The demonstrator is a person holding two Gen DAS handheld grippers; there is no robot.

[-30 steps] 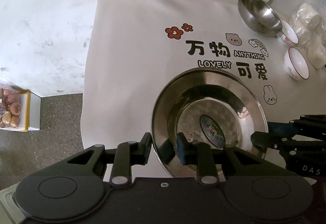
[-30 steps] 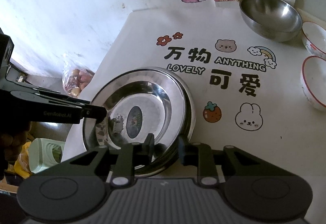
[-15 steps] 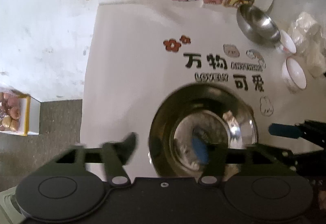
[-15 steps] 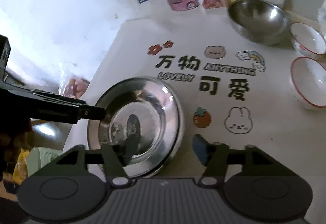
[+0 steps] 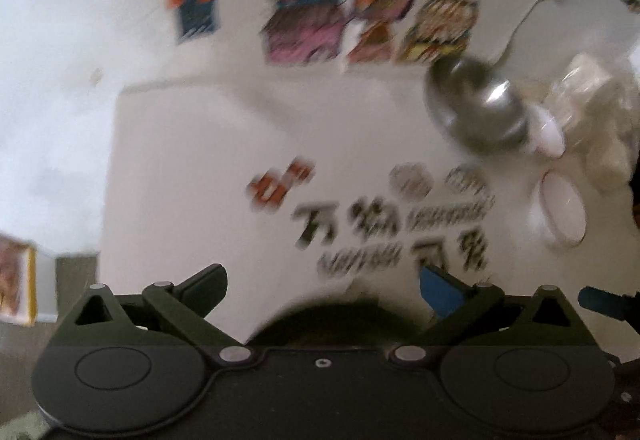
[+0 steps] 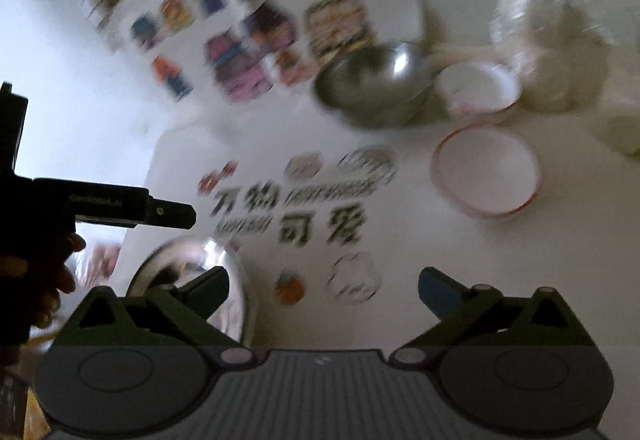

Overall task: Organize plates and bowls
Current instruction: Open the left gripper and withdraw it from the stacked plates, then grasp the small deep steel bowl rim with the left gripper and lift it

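Both views are motion-blurred. My left gripper (image 5: 322,282) is open and empty above the near table edge; a dark sliver of the steel plate (image 5: 336,320) shows under it. My right gripper (image 6: 322,286) is open and empty; the stacked steel plates (image 6: 224,272) lie on the cloth at its lower left. The left gripper (image 6: 172,212) shows from the side above the plates. A steel bowl (image 6: 372,84) (image 5: 476,108) sits at the back. Two white red-rimmed bowls, one far (image 6: 476,88) (image 5: 548,132) and one nearer (image 6: 486,172) (image 5: 560,208), sit right of it.
A white printed tablecloth (image 5: 200,168) covers the table, with picture sheets (image 5: 320,20) at the back. Crumpled clear plastic bags (image 6: 552,52) (image 5: 592,112) lie at the far right. A box of reddish food (image 5: 14,280) sits on the floor at left.
Both grippers opened, let go of the steel plate's rim and pulled up and back. The plate stays on the stack, now low in both views.
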